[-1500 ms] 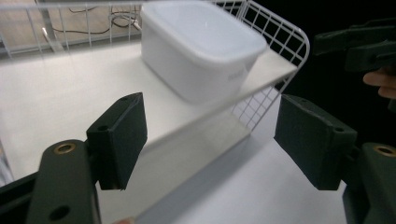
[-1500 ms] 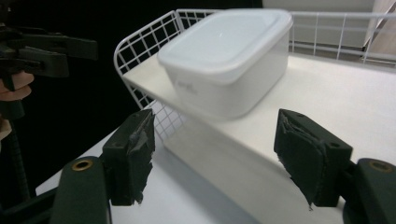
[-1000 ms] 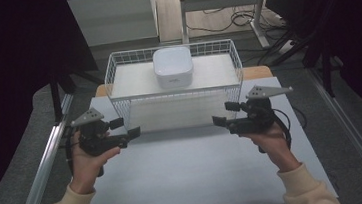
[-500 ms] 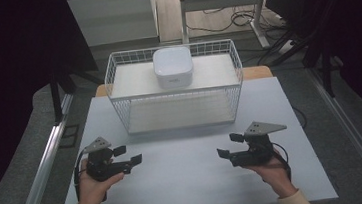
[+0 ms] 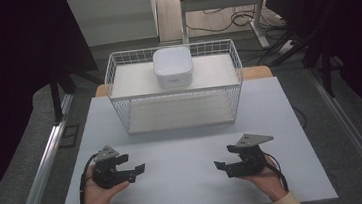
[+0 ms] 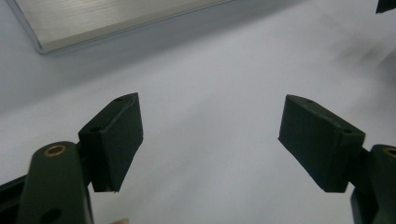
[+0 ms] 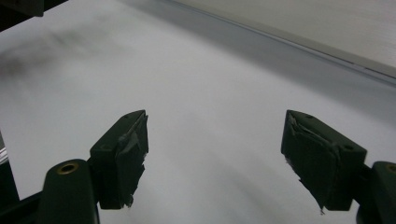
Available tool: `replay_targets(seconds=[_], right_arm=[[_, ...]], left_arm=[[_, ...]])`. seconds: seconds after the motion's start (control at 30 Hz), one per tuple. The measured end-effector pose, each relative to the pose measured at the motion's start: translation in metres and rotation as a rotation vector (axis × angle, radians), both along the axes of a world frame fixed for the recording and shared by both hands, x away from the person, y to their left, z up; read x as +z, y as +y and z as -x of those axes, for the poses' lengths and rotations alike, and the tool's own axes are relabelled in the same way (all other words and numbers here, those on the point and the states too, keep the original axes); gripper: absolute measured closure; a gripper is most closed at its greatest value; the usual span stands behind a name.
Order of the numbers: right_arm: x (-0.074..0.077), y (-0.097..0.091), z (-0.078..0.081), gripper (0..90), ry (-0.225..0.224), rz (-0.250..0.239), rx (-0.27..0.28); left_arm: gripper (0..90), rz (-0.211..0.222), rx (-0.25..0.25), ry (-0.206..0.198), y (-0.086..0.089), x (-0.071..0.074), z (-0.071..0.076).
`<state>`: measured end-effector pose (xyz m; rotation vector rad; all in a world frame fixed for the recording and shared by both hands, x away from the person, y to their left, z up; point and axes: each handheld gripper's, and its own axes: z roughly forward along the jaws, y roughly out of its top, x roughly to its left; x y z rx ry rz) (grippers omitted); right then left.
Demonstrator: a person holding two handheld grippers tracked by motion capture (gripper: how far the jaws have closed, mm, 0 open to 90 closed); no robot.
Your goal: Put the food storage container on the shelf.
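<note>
While both grippers sit low over the near end of the table with nothing between their jaws, the work in hand looks like a reach for the white box that rests in the wire basket. To do that well, I would judge, each hand should carry its gripper forward and up over the basket's near rim before it turns inward, so that no jaw catches the wire. The box looks smooth and rounded at its corners, so a grip from two opposite sides, level and square to its walls, should hold better than a pinch at a corner.

On the left gripper the jaws stand wide apart, and its own view has bare table between the pads. On the right gripper the jaws are likewise wide apart, with bare table between pads whose facing looks torn and frayed, which may weaken the hold.

Relative to the jaws, the box lies well ahead and above, beyond the basket's near wall, roughly midway between the two grippers, a little nearer the line of the right one. Each gripper's jaws point inward toward the other, not yet toward the box
</note>
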<state>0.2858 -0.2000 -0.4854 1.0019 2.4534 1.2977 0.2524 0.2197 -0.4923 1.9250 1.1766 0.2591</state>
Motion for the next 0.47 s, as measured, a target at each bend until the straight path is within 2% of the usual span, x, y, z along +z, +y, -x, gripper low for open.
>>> replay_targets(seconds=[0.1, 0.23, 0.47], right_arm=[[0.0025, -0.0036, -0.0002, 23.3, -0.01, -0.011, -0.014], [0.0025, -0.0058, -0.001, 23.3, -0.015, -0.012, -0.02], [0.003, -0.0067, -0.0012, 22.8, -0.032, -0.012, -0.019]], left_arm=[[20.8, 0.002, 0.003, -0.004, 0.0007, 0.0001, -0.0001], [20.2, -0.003, -0.018, -0.021, -0.0013, 0.0005, 0.0007], [19.9, -0.006, -0.017, -0.017, -0.0023, -0.0003, 0.0005]])
